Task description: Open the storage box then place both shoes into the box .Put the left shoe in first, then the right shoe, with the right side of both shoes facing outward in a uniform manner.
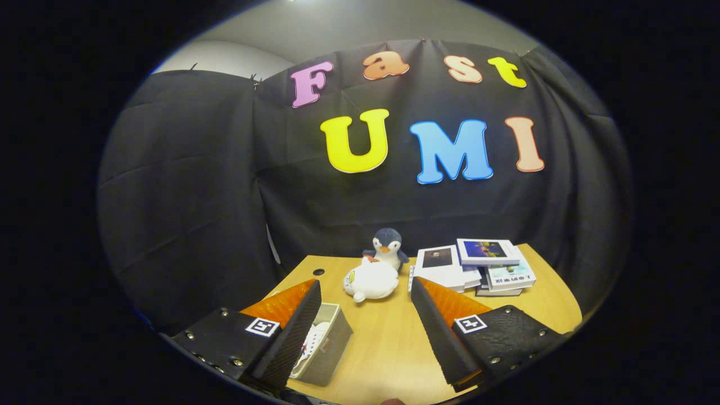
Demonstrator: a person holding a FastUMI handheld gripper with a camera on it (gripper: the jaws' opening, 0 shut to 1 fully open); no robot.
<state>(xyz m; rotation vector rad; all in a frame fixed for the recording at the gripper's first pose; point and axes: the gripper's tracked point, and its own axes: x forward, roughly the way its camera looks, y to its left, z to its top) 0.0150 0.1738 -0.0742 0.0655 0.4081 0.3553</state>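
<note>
**Hand-held gripper raised above the worktop, fingers apart**

The hand-held gripper point(365, 332) is released: its 2 fingers stand wide apart with bare wood of the worktop point(388, 343) showing between them, and nothing is grasped. The storage box point(329, 351), grey and open-topped, sits on the worktop partly behind the left finger; a white shoe point(311, 343) lies inside it, its orientation too hidden to judge. Beyond the fingers, near the worktop's far edge, a white plush toy point(370, 279) lies just in front of an upright plush penguin point(387, 245), the 2 touching. Beside them, past the right finger's tip, rests a loose stack of books point(475, 265), the uppermost lying flat with its cover facing up.
</note>
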